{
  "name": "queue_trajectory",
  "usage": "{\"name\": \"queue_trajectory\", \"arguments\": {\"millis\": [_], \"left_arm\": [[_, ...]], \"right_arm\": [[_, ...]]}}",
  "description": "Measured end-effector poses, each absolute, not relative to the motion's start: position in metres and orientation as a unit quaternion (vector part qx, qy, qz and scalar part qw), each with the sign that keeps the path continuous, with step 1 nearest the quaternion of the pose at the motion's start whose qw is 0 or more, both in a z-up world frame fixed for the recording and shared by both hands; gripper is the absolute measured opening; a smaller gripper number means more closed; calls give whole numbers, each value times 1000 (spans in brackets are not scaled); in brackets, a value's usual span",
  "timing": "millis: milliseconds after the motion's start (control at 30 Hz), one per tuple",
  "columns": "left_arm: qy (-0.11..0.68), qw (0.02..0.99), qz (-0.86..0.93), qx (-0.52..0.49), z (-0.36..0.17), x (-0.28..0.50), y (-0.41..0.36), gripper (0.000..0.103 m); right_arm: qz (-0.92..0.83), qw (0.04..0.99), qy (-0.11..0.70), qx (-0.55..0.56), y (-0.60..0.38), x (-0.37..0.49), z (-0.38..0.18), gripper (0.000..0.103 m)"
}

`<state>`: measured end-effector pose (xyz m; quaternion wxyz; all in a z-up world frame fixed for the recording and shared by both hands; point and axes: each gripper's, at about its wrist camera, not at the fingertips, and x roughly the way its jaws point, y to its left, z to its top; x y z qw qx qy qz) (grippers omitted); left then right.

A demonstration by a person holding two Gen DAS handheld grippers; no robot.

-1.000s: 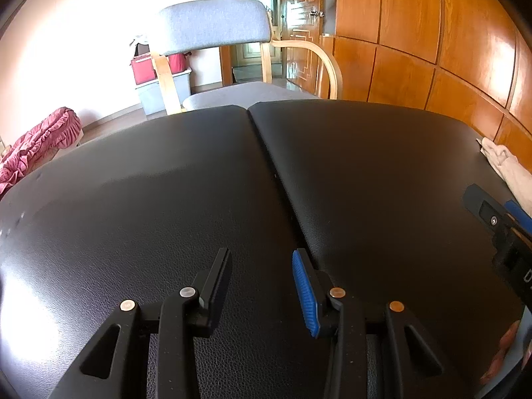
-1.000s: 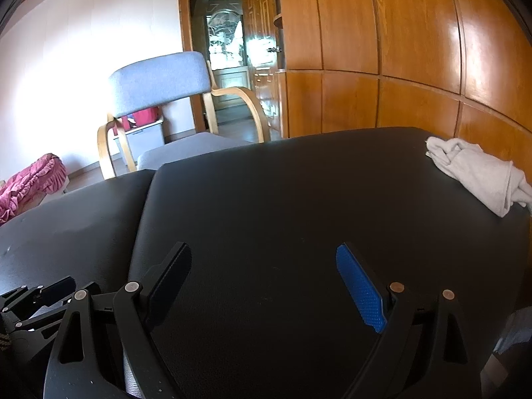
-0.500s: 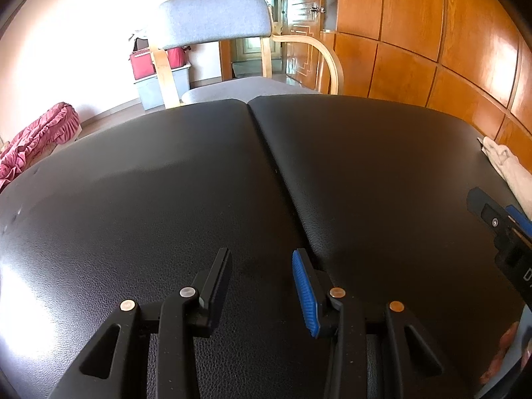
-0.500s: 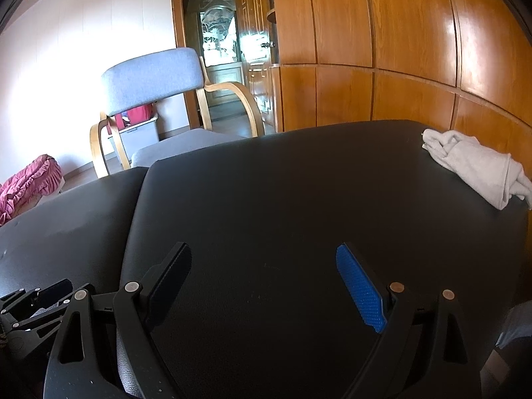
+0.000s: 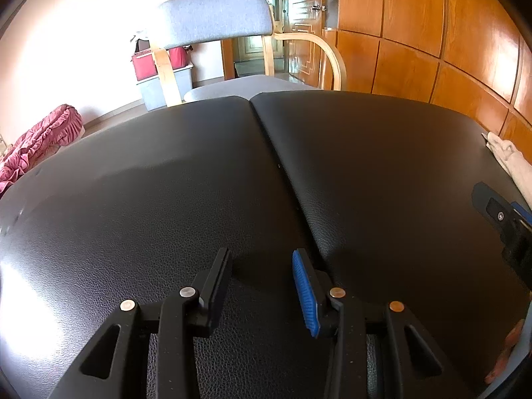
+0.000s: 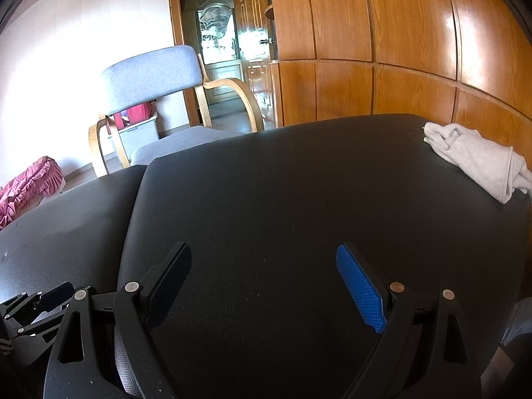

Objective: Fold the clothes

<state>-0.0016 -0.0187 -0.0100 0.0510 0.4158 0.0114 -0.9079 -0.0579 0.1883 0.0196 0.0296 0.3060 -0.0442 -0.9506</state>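
A crumpled white-grey garment [image 6: 478, 159] lies at the far right edge of the black padded table [image 6: 282, 193]; in the left wrist view only its end [image 5: 512, 163] shows at the right rim. My right gripper [image 6: 266, 256] is wide open over bare table, well short and left of the garment. My left gripper [image 5: 261, 256] is open with a narrower gap, nothing between its fingers, just left of the table's centre seam [image 5: 282, 166]. The right gripper's body [image 5: 505, 219] shows at the right edge of the left wrist view.
A grey upholstered chair with bent wooden arms [image 5: 232, 33] stands behind the table's far edge. Wooden wall panels [image 6: 399, 50] run along the right. A pink-red bundle of cloth [image 5: 36, 139] lies on the floor at left, and a storage bin [image 5: 166, 83] sits behind the chair.
Both grippers have drifted slightly over the table, the right view turning a little leftward so the garment sits nearer its right edge. Neither gripper's opening has changed.
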Motion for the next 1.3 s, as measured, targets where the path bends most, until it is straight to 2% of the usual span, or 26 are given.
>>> {"name": "queue_trajectory", "arguments": {"millis": [767,900,967,1000,1300], "left_arm": [[26,45,-911,408,-17,12,-33,38],[39,38,-912,407,-15,13,-36,38],[48,33,-911,408,-13,12,-38,38],[50,29,-910,410,-12,11,-38,38],[7,37,-925,379,6,-8,-25,38]], "right_arm": [[-947,29,-41,316,187,-63,16,91],[-943,38,-63,324,195,-65,16,91],[-940,48,-79,329,201,-67,16,95],[-938,53,-86,332,205,-69,16,103],[-954,-25,-70,291,248,-82,44,103]]}}
